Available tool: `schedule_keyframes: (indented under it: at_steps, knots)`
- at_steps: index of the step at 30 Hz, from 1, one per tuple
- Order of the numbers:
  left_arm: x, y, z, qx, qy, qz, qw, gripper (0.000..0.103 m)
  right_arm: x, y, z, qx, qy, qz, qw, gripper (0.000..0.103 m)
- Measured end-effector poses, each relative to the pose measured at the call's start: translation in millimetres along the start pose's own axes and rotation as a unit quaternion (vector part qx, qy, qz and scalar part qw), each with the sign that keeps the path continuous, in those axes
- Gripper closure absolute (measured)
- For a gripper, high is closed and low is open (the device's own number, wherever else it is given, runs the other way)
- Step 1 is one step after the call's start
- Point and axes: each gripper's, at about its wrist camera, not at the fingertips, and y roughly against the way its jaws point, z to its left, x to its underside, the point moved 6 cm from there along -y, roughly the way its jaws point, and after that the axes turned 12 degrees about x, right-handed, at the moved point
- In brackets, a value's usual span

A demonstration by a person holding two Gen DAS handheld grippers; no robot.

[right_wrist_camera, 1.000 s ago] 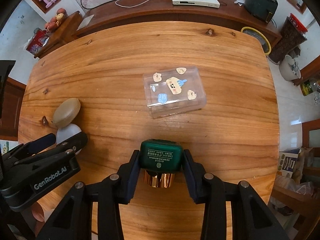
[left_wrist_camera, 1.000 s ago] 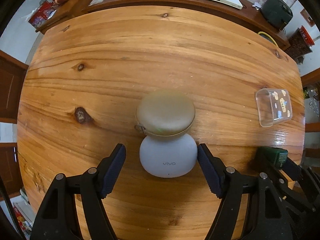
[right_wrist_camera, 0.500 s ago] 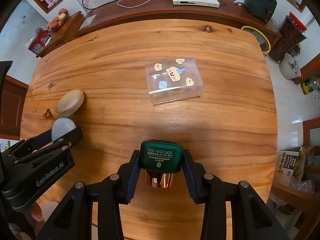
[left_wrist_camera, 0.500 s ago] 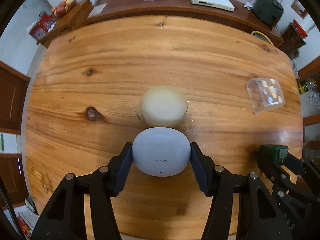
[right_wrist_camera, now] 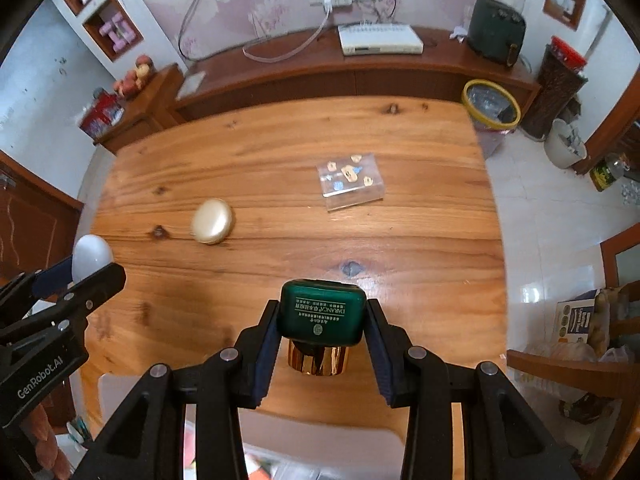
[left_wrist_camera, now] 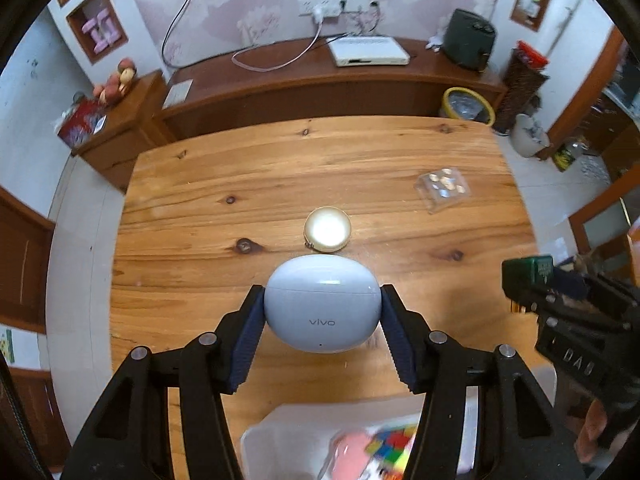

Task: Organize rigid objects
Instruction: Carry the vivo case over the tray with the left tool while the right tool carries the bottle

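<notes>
My left gripper (left_wrist_camera: 322,312) is shut on a pale blue vivo earbud case (left_wrist_camera: 322,304), held above the wooden table (left_wrist_camera: 200,184). My right gripper (right_wrist_camera: 322,320) is shut on a green bottle with a gold cap (right_wrist_camera: 322,316), also lifted; both show in the other wrist view, the bottle (left_wrist_camera: 528,274) and the earbud case (right_wrist_camera: 91,258). A round gold compact (left_wrist_camera: 328,229) lies mid-table, seen too in the right wrist view (right_wrist_camera: 212,221). A clear plastic box with stickers (right_wrist_camera: 350,180) lies right of it, also in the left wrist view (left_wrist_camera: 444,190).
A white container (left_wrist_camera: 360,440) with colourful items lies below both grippers at the table's near edge. Behind the table stands a dark sideboard (right_wrist_camera: 360,64) with a white box and cables. A yellow-rimmed bin (right_wrist_camera: 490,104) stands at the far right.
My left gripper closed on the vivo case and lifted it back toward the near edge. My right gripper also rose and pulled back with the green bottle. The compact stayed put.
</notes>
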Motion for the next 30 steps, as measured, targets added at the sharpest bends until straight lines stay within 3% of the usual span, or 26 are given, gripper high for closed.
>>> schedule_keyframes:
  at_steps: [5,17,23,30]
  knots:
    - [30.1,29.2,1.9,0.003,-0.040,-0.004,0.9992,0.043,26.5,44.2,3.8,0.001,-0.004,-0.031,1.000,0.062]
    - [100.7,59.1,1.7,0.029,-0.062,0.016,0.9975,0.043,112.2,111.0,4.7,-0.007,-0.021,-0.058,0.998,0.062]
    - [135.9,54.2,-0.7,0.035,-0.083,0.040,0.9951,0.043,152.5,115.4,16.5,-0.002,-0.012,-0.046,0.999,0.062]
    - [176.6,35.0,3.0,0.016,-0.122,0.067,0.9902,0.043,199.8,95.6,19.5,0.016,-0.013,-0.005,1.000,0.062]
